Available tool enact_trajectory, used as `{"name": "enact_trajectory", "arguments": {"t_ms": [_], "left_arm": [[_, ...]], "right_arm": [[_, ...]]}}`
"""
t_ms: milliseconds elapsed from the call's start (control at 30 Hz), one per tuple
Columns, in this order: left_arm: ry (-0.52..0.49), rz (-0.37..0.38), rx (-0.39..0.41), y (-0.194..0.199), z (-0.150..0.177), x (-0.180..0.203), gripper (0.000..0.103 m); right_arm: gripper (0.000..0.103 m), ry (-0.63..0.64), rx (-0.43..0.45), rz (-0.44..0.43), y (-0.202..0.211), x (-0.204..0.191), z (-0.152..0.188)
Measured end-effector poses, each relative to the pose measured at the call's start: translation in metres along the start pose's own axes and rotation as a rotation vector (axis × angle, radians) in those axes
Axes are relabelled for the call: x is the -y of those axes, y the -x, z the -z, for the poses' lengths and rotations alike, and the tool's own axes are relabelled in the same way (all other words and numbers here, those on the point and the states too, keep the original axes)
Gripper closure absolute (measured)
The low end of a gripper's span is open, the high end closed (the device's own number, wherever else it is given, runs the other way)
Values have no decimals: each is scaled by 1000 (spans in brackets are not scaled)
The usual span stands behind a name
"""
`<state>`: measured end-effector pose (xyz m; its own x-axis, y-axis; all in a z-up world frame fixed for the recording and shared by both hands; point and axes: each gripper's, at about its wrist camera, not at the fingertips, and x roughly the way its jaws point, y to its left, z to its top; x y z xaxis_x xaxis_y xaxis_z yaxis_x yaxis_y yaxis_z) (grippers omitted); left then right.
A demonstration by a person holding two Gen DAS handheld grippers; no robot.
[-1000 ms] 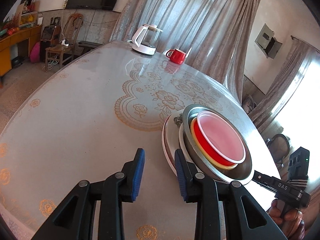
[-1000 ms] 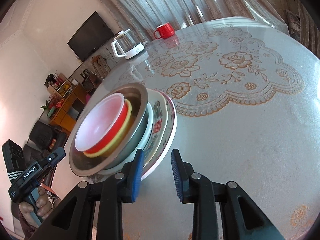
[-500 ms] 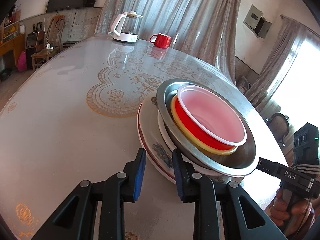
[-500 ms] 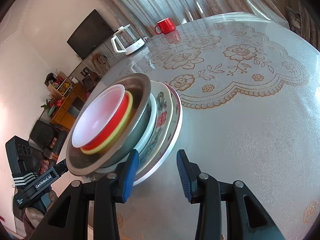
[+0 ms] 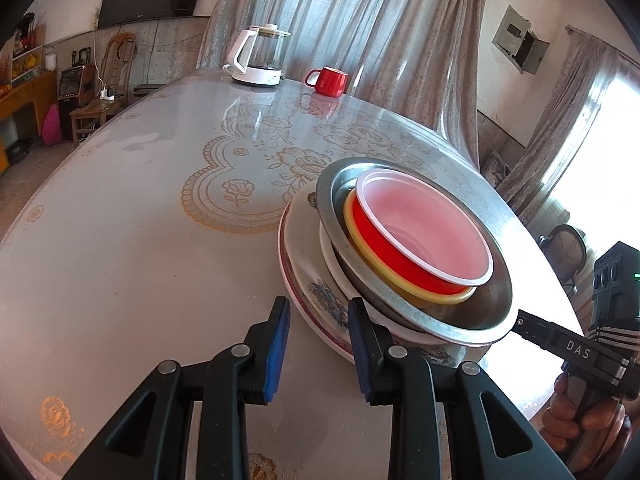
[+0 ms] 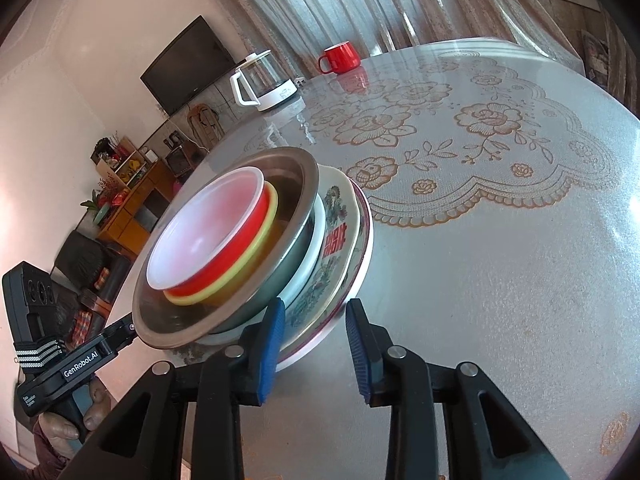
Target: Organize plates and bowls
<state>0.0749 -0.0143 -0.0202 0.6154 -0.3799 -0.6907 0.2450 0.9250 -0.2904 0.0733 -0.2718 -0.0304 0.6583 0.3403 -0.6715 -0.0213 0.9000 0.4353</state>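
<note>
The stack stands near the table (image 5: 120, 240) edge: a translucent bowl (image 5: 424, 228) nested in red and yellow bowls inside a steel basin (image 5: 472, 320), all on flowered plates (image 5: 304, 256). In the left wrist view the left gripper (image 5: 316, 336) is released, the bottom plate's rim lying between its jaws at twelve o'clock. The right gripper (image 6: 316, 344), also released, straddles the opposite rim. Only the right view shows the red character on the plate. A kettle (image 5: 260, 56) and red mug (image 5: 328, 80) stand well apart.

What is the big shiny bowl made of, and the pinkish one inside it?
The big shiny bowl looks like metal, probably steel: grey, with mirror-like glints on its rim. The pinkish bowl looks like thin plastic: cloudy, see-through, red showing behind its wall.
</note>
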Motion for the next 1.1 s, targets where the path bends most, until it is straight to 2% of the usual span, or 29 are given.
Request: {"name": "enact_trajectory", "arguments": {"t_ms": [133,333,533,633,700,933,1100], "left_arm": [[2,-61,20,7,0,-2,70],[1,-193,49,19,1,-5,62],[-1,-273,93,29,3,-3,49],[-18,-294,121,33,3,3,41],[-24,-302,135,35,3,7,31],[-44,-299,155,38,5,18,25],[-43,-308,167,38,6,24,15]], "right_arm": [[72,25,4,25,1,-6,1],[72,61,19,89,5,-15,4],[71,85,74,197,15,-24,4],[69,91,117,258,23,-28,3],[66,101,151,295,29,-35,2],[63,178,250,395,42,-64,4],[62,166,262,403,47,-67,11]]}}
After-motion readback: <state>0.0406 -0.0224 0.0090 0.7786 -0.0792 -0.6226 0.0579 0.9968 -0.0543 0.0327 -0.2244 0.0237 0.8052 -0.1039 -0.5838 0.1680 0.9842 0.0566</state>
